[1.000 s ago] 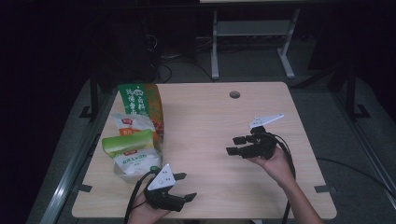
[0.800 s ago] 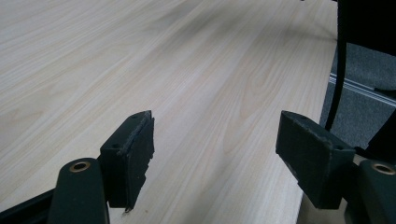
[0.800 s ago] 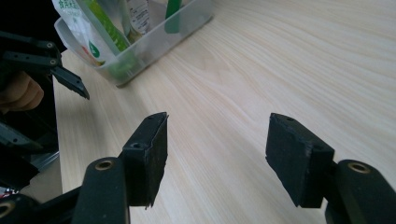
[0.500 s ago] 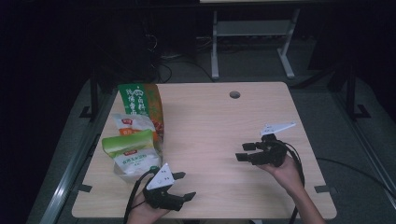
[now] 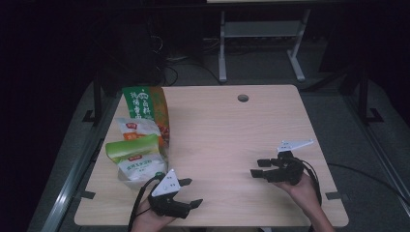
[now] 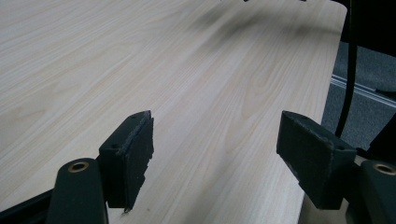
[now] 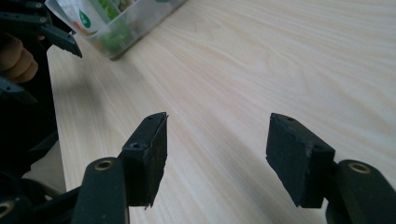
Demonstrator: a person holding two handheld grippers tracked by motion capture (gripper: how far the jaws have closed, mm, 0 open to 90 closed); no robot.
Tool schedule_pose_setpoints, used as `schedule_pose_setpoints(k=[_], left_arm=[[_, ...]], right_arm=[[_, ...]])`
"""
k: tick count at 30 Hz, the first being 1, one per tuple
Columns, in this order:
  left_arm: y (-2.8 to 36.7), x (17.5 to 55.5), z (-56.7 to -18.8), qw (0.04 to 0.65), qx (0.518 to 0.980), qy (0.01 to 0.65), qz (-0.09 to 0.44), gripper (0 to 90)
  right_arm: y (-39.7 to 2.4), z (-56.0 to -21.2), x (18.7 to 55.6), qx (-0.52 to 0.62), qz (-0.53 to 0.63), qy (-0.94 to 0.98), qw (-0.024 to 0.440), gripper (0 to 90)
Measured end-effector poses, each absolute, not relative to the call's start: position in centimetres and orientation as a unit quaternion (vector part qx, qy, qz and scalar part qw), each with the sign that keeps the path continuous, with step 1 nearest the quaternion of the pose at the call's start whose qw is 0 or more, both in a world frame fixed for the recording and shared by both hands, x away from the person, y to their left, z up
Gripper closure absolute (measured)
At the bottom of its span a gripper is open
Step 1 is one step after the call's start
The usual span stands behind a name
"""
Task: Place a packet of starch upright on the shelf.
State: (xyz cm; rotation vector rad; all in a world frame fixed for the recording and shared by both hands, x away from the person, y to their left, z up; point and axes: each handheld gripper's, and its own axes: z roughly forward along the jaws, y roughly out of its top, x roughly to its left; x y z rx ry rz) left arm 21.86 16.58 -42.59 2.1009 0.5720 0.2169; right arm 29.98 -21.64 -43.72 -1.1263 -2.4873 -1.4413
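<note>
Pale wooden desk point(image 5: 222, 130) carries snack bags point(image 5: 140, 150) along its left edge. Left tool point(image 5: 186, 193) and right tool point(image 5: 257, 168) hover spread, empty, near the front edge; a hasty grab could crush or topple the bags.

A dim lab or recording room is showing here: a light wooden desk point(image 5: 217, 130) with a cable hole point(image 5: 242, 98) is standing on grey carpet point(image 5: 333, 96), a metal stand point(image 5: 261, 43) and loose cables point(image 5: 179, 63) are sitting behind.
</note>
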Motion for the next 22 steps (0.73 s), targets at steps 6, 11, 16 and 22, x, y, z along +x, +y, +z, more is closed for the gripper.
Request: schedule_pose_setpoints(k=[6,11,16,22], left_arm=[[16.6,21.8,-42.6,0.458,0.854,0.232,0.088,27.1],[16.6,21.9,-42.6,0.459,0.853,0.232,0.088,27.1],[16.5,21.8,-42.7,0.457,0.855,0.232,0.085,27.1],[16.5,21.8,-42.7,0.458,0.854,0.230,0.083,27.0]], right_arm=[[-21.7,-44.2,29.3,-0.365,-0.467,-0.805,0.031,37.2],[-21.7,-44.5,28.6,-0.365,-0.465,-0.806,0.031,36.3],[-21.8,-44.8,27.8,-0.364,-0.475,-0.800,0.027,34.7],[-22.1,-44.3,27.0,-0.365,-0.493,-0.790,0.011,32.6]])
